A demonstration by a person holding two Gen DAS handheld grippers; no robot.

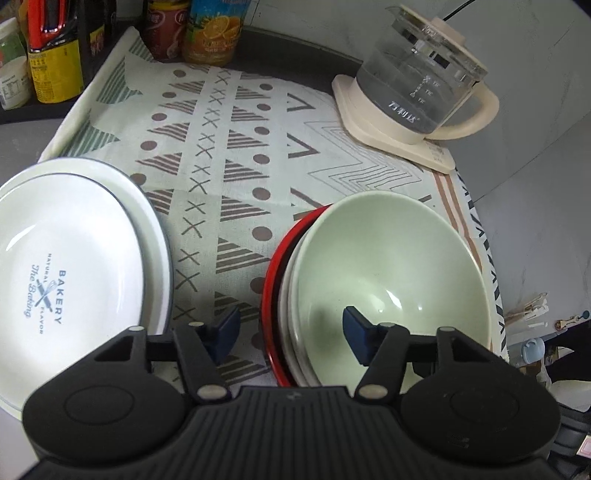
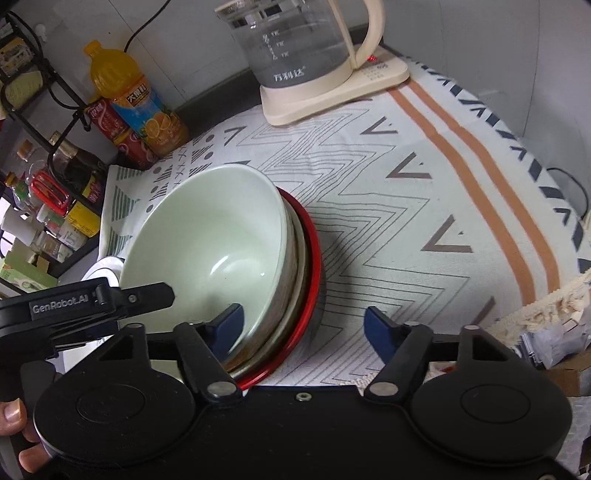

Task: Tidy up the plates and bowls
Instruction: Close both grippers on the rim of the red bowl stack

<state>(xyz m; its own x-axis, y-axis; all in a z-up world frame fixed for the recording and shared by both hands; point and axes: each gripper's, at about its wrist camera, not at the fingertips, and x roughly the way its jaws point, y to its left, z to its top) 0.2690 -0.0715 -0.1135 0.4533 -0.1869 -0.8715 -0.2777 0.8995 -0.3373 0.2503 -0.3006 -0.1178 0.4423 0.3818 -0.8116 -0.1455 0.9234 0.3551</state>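
A pale green bowl sits on top of a stack of bowls with a red-rimmed one at the bottom; the stack also shows in the right wrist view. A stack of white plates, the top one printed "BAKERY", lies to the left. My left gripper is open, straddling the stack's left rim, one finger over the cloth, one over the green bowl. My right gripper is open, straddling the stack's right rim.
A glass kettle on a cream base stands at the back of the patterned cloth; it also shows in the right wrist view. Bottles and jars line the back left, with a wire rack.
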